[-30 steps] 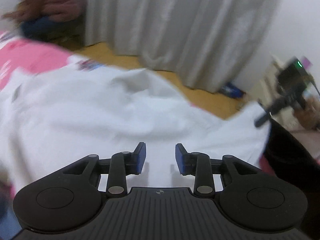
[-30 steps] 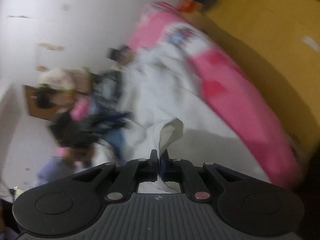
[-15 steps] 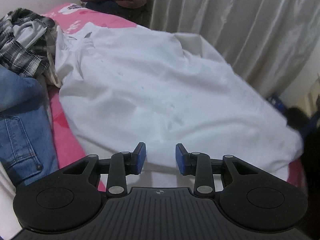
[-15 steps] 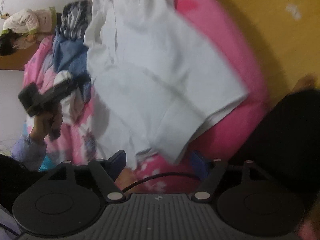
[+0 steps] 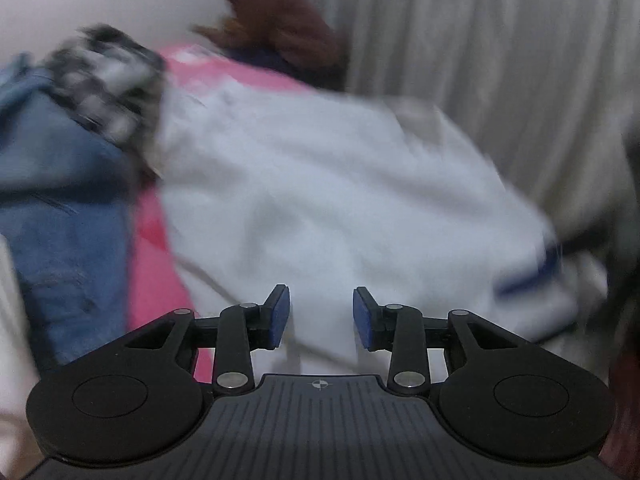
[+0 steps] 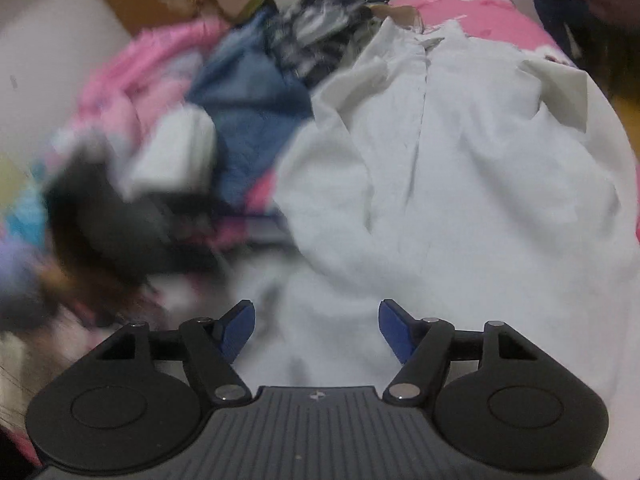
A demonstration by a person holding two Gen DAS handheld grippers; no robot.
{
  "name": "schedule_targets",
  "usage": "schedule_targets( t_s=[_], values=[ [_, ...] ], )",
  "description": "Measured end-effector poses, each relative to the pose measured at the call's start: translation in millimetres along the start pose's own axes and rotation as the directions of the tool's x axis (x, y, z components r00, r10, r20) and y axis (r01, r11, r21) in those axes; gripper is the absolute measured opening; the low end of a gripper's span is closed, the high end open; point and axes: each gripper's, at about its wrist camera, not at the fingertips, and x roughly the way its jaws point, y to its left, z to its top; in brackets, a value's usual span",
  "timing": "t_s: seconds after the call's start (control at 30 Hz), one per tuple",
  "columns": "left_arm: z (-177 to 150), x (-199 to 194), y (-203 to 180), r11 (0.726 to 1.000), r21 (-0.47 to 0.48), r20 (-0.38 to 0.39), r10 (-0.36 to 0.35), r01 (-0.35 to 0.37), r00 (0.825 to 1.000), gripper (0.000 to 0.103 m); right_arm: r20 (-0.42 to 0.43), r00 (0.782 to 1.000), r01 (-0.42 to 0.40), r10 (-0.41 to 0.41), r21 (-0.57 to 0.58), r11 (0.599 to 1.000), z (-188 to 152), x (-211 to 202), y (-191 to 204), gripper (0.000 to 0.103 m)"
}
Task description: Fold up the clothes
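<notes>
- My left tool (image 5: 320,316) hangs low over the near part of a white shirt (image 5: 340,200); its blue pads (image 5: 278,318) stand partly apart with nothing between them, only cloth below.
- My right tool (image 6: 316,332) has its blue pads (image 6: 394,334) spread wide; its jaws have just been opening, and nothing sits between them. It points down at the near end of the same white shirt (image 6: 460,200).
- The white shirt, the garment to be folded, lies spread on a bed with a pink cover (image 6: 492,20). In the right wrist view its collar (image 6: 430,38) is at the far end, a front placket runs down the middle toward me, and one cuff (image 6: 560,96) lies turned over on the right side.
- Left of the shirt in both views lies a heap of other clothes: blue jeans (image 5: 56,184), touching the shirt's edge, and a black-and-white checked shirt (image 5: 108,84) beyond them.
- More pink fabric (image 6: 136,80) is piled at the far left of the right wrist view; the dark mass (image 6: 112,224) below it is too blurred to name.
- A pale curtain (image 5: 500,60) hangs behind the bed in the left wrist view.
- Another person in a dark red top (image 5: 280,24) is at the far end of the bed, blurred.
</notes>
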Motion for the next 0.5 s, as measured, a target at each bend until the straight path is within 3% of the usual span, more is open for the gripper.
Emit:
schedule_targets(
  t_s=[0.1, 0.17, 0.2, 0.27, 0.37, 0.5],
  values=[
    [29, 17, 23, 0.998, -0.014, 0.060, 0.063, -0.062, 0.996, 0.034, 0.007, 0.998, 0.060, -0.060, -0.031, 0.998, -23, 3, 2, 0.071],
    [47, 48, 43, 0.996, -0.019, 0.020, 0.090, -0.089, 0.996, 0.030, 0.024, 0.996, 0.084, -0.083, -0.053, 0.995, -34, -4, 7, 0.071],
    [51, 65, 52, 0.995, -0.043, -0.014, 0.095, -0.095, 0.995, 0.023, 0.032, 0.995, 0.097, -0.095, -0.057, 0.994, -38, -7, 9, 0.071],
    [62, 100, 69, 0.992, -0.068, -0.059, 0.100, -0.104, 0.993, 0.022, 0.036, 0.992, 0.123, -0.121, -0.070, 0.990, -44, -9, 15, 0.071],
    [78, 133, 91, 0.978, -0.095, -0.033, 0.183, -0.186, 0.982, 0.023, 0.035, 0.986, 0.166, -0.163, -0.117, 0.979, -53, -10, 27, 0.072],
    [96, 165, 113, 0.967, -0.137, -0.017, 0.214, -0.214, 0.977, 0.024, 0.013, 0.980, 0.199, -0.201, -0.189, 0.962, -58, -7, 39, 0.075]
  ],
)
